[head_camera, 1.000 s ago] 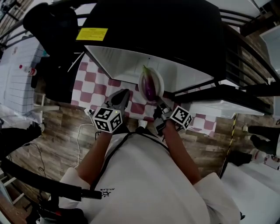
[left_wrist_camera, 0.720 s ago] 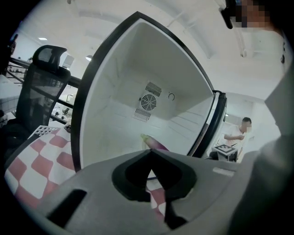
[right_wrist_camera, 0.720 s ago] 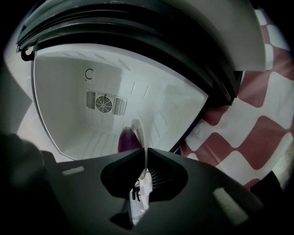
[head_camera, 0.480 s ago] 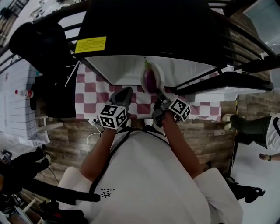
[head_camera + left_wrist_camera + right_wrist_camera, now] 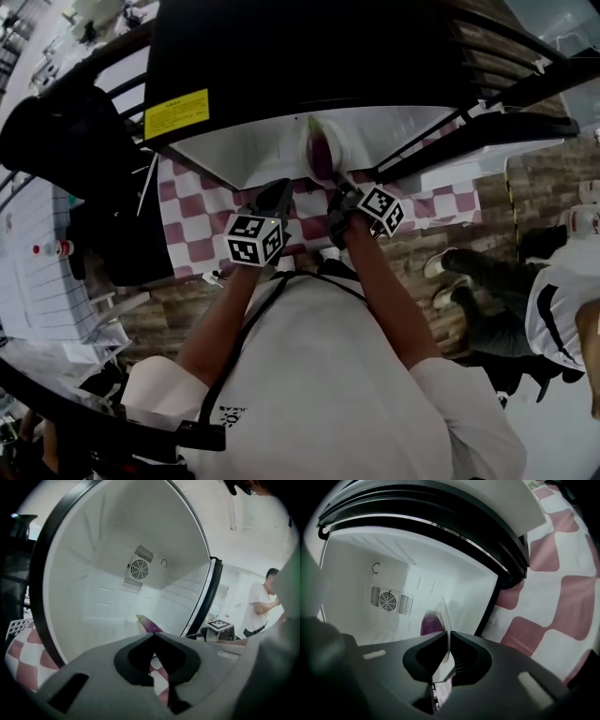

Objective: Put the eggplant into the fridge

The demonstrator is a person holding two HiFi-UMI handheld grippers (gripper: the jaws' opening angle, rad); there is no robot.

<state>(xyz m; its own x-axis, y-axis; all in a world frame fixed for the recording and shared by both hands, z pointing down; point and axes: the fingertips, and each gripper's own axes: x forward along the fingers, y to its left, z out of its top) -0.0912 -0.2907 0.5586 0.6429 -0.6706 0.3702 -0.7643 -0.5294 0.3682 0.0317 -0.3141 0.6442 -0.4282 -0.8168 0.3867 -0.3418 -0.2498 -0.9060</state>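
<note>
1. Carried forward and lower toward the fridge (image 5: pixel 234 150) since a second ago: both grippers, and with them the plate (image 5: pixel 337 150), now further inside the white cavity instead of at its front lip.
2. Right gripper (image 5: pixel 447 634): jaws almost together, pinched on the thin rim of the plate, which shows edge-on between the pads. Gripped at the near rim, probably so that the dish can be slid in flat without touching the load.
3. Eggplant (image 5: pixel 320 155): lying on the plate, green tip pointing inward, within the fridge opening. Cannot tell whether the plate already rests on the cavity floor or hangs just above it.
4. Fan grille (image 5: pixel 389 601) on the rear wall well behind the plate, so room left to push deeper.
5. Left gripper (image 5: pixel 153 634): jaws closed tip to tip, nothing between them. Parked just beside the right one over the checked cloth (image 5: pixel 202 220) at the opening's edge, apparently kept clear of the plate's path yet near enough to steady it.
6. Judged nearly done: lower the plate fully, then let go. Main risk a tilt at the pinched rim, rolling the eggplant off.
</note>
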